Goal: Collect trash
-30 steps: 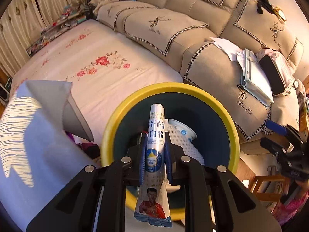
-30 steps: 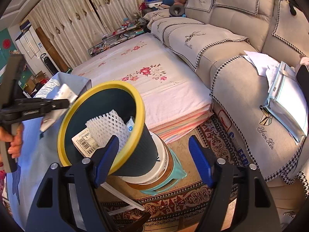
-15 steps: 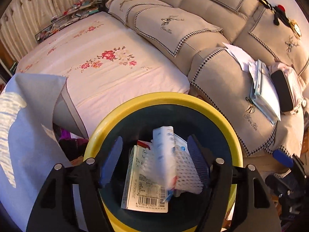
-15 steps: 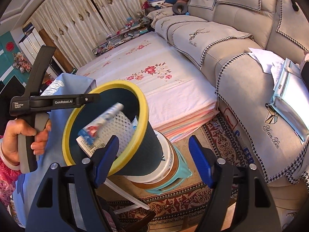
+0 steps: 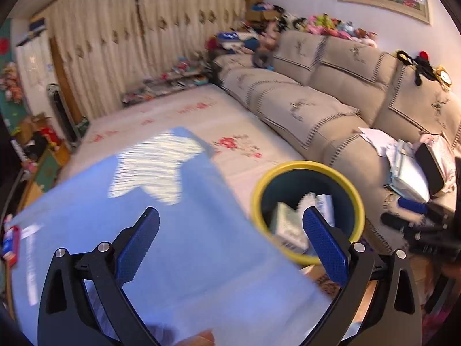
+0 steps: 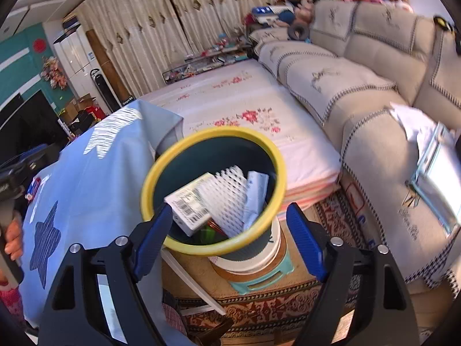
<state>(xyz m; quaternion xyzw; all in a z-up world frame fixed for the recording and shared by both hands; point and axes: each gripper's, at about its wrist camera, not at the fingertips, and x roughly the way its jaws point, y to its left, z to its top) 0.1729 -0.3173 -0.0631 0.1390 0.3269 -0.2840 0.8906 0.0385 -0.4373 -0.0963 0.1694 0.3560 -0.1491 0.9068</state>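
Observation:
A dark bin with a yellow rim (image 6: 276, 155) stands beside the table; it also shows in the left wrist view (image 5: 259, 184). In it lie a white barcoded carton (image 6: 190, 204), white foam netting (image 6: 229, 193) and a pale wrapper (image 6: 255, 190). My left gripper (image 5: 230, 230) is open and empty, over the blue tablecloth (image 5: 187, 245), left of the bin. My right gripper (image 6: 227, 225) is open and empty, close over the bin's near rim.
A small red and white item (image 5: 11, 240) lies at the tablecloth's left edge. A beige sofa (image 6: 374, 86) with papers runs along the right. A floral mattress (image 6: 245, 106) lies behind the bin. A patterned rug (image 6: 259, 311) covers the floor.
My left gripper opened and dropped the wrapper into the bin, then swung up and left over the table. My right gripper moved closer over the bin.

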